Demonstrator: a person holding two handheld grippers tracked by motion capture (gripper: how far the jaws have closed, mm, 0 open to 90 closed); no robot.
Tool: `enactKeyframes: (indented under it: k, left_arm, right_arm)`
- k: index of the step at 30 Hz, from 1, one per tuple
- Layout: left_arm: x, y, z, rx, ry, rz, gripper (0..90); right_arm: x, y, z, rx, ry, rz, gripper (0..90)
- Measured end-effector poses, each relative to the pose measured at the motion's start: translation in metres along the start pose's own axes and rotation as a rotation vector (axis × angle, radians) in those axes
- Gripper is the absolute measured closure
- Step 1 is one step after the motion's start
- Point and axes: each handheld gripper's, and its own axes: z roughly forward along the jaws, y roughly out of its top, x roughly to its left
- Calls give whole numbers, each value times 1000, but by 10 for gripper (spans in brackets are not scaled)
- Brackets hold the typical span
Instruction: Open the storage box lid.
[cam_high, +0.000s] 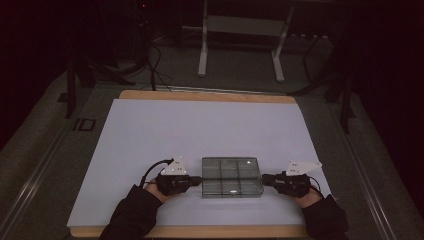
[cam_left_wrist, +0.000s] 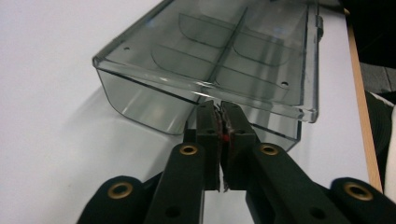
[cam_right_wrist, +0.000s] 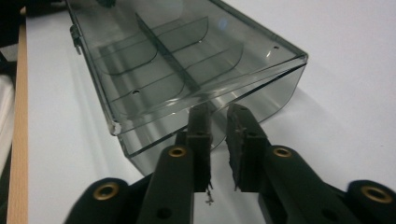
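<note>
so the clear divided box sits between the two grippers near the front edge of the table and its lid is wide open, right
Not quite. The clear divided box does sit between the left gripper and the right gripper near the front edge of the table, but its lid is down, not wide open. The left gripper view shows the lid lying flat over the compartments.

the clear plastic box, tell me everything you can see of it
The box is smoky, see-through plastic, a shallow rectangle with rounded lower edges. Inner dividers split it into six compartments, all of which look empty. A flat lid lies closed on top, with small hinges on one long side. It rests flat on the white table cover, near the person's edge. The left gripper meets one short end with jaws together; the right gripper meets the other, jaws slightly apart.
</note>
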Motion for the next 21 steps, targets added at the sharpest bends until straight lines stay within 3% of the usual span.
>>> enactKeyframes:
  k: [10, 16, 21]
  left_arm:
    - [2, 6, -1, -58, 57, -1, 763]
    - [5, 10, -3, -93, 117, -6, 666]
    - [6, 15, -1, -108, 147, 2, 646]
  right_arm:
    - [-3, 10, 0, -32, -29, -20, 727]
    - [-7, 17, 3, -50, -56, -24, 703]
    - [-11, 23, 5, -64, -89, -36, 675]
